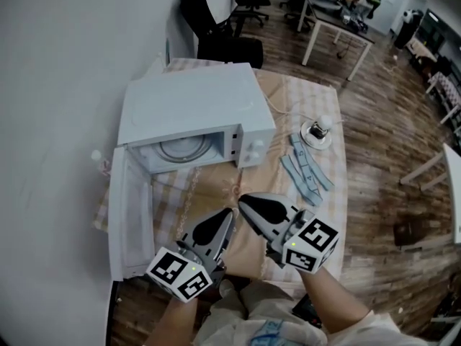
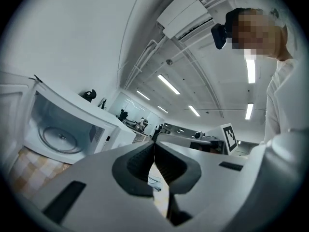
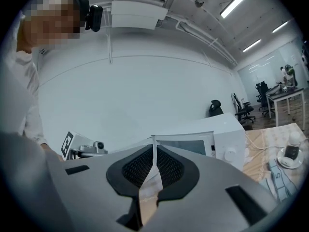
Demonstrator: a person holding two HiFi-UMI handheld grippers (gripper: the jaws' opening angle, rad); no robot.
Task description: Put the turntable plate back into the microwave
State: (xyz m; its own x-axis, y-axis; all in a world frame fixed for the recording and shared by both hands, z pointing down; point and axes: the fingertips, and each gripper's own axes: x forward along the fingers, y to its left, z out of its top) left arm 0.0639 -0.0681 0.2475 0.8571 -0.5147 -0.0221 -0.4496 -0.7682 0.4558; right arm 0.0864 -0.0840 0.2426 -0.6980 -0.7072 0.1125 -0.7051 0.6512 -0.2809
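The white microwave [image 1: 194,114] stands on the table with its door [image 1: 130,215] swung wide open to the left. The glass turntable plate [image 1: 186,148] lies flat inside the cavity; the left gripper view shows the plate [image 2: 60,137] in there too. My left gripper [image 1: 232,215] and right gripper [image 1: 242,200] hover side by side over the table's near edge, well in front of the microwave, tips almost touching each other. Both are shut with nothing between the jaws, as the left gripper [image 2: 153,146] and the right gripper [image 3: 153,141] show in their own views.
A beige checked cloth covers the table [image 1: 317,99]. Right of the microwave lie pale blue strips [image 1: 306,171] and a small round white device [image 1: 317,132] with a cable. A black office chair [image 1: 216,27] stands behind the table, desks farther back.
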